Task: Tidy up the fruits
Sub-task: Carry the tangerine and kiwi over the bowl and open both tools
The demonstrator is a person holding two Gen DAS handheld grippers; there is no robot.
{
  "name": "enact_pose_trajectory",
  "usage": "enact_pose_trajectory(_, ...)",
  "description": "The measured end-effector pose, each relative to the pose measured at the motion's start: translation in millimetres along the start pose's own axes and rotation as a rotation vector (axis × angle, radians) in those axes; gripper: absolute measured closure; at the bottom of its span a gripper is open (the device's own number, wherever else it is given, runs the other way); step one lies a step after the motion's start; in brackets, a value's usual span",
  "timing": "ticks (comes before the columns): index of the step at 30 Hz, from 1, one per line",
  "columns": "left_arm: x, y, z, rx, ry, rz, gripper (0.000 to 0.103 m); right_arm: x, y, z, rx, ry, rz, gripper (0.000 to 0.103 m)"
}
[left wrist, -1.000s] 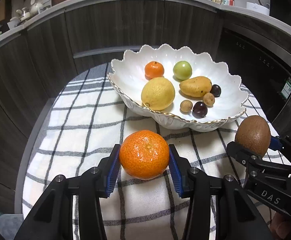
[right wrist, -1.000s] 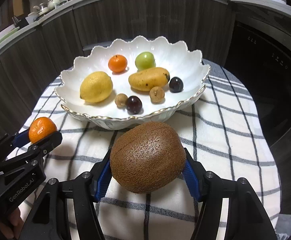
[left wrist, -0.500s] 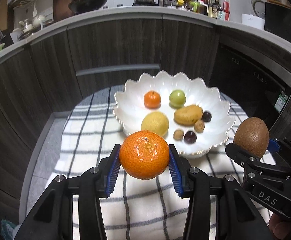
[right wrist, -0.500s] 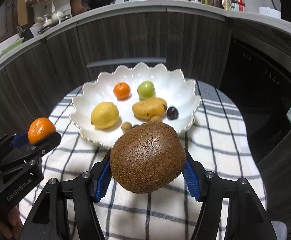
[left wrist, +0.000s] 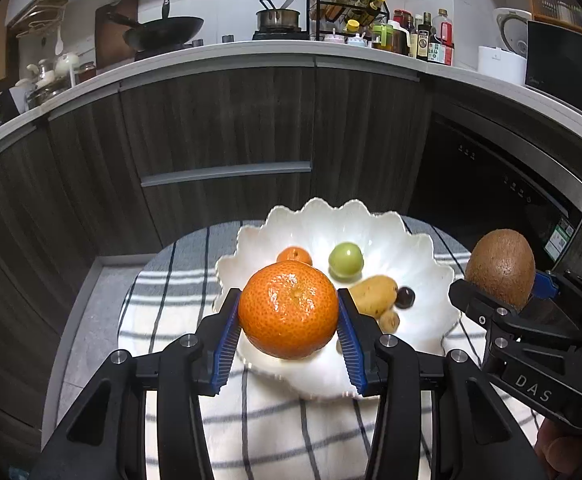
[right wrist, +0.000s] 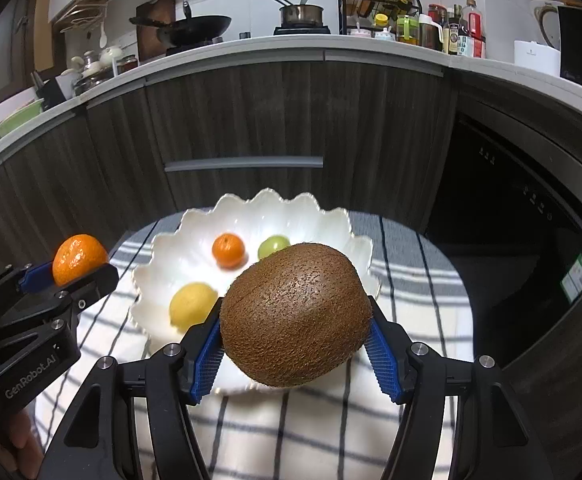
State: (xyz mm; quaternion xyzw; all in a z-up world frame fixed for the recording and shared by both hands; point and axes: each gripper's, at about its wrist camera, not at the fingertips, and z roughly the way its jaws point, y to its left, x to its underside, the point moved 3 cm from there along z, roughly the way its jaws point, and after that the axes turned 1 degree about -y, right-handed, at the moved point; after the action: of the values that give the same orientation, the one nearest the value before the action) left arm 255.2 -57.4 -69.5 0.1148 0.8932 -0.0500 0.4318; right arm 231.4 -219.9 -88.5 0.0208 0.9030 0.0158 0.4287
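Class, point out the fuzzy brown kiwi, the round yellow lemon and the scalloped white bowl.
fuzzy brown kiwi (right wrist: 295,314), right wrist view, middle of its skin.
round yellow lemon (right wrist: 191,305), right wrist view, its upper side.
scalloped white bowl (left wrist: 323,210), left wrist view, far rim.

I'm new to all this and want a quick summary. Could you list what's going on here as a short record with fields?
left gripper: shut on tangerine, held in the air
right gripper: shut on kiwi, held in the air
bowl: white, scalloped, on checked cloth
in bowl: small tangerine, green fruit, lemon, mango, dark berry
background: wooden cabinets, counter with wok
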Motion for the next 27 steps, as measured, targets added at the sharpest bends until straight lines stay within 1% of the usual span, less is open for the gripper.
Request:
enact_pose_trajectory(6,-14.1,1.8,25.1,0.005,0.01,-0.001,0.058,-21.7,-8.2,19.5,0.01,0.0,0.012,0.039)
enact_pose_trajectory(12,-20.0,6.2,54.8,0.005,0.034,-0.015,0.058,-36.0,-14.1,50.8,0.012,0.024,0.018,0.039)
enact_pose_trajectory(20,-24.7,9.9,94.9,0.003,0.073,-0.024,0.058,-42.0,-16.4,93.9,0.015,0.062,0.018,0.039)
enact_pose_trajectory(27,-24.1,10.1,121.3,0.009,0.105,-0.034,0.058,-43.3,-20.4,125.7,0.018,0.098,0.018,0.039)
